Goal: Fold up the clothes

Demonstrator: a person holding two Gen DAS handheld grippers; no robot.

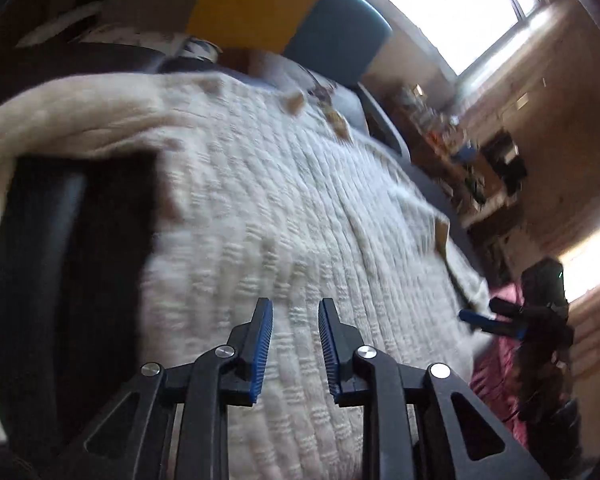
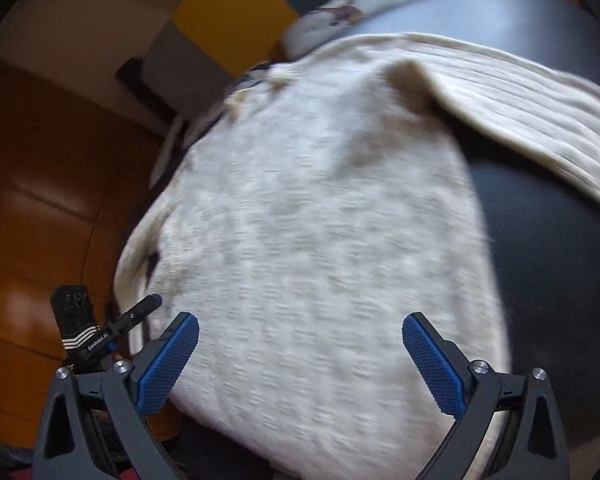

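Note:
A cream knitted sweater (image 1: 284,200) lies spread over a dark padded surface (image 1: 60,264); it also fills the right wrist view (image 2: 320,240), with a ribbed sleeve (image 2: 520,104) folded across its top right. My left gripper (image 1: 295,312) hovers just above the sweater's body, jaws a small gap apart and empty. My right gripper (image 2: 300,332) is wide open and empty above the sweater's lower part. The right gripper shows in the left wrist view (image 1: 480,316) at the sweater's right edge. The left gripper shows in the right wrist view (image 2: 140,308) at the sweater's left edge.
The dark padded surface (image 2: 540,248) shows right of the sweater. A yellow and blue cushion (image 1: 292,12) stands behind. A wooden floor (image 2: 40,200) lies to the left, a cluttered shelf (image 1: 480,168) and a bright window (image 1: 452,4) to the right. Red cloth (image 1: 496,364) lies by the sweater's edge.

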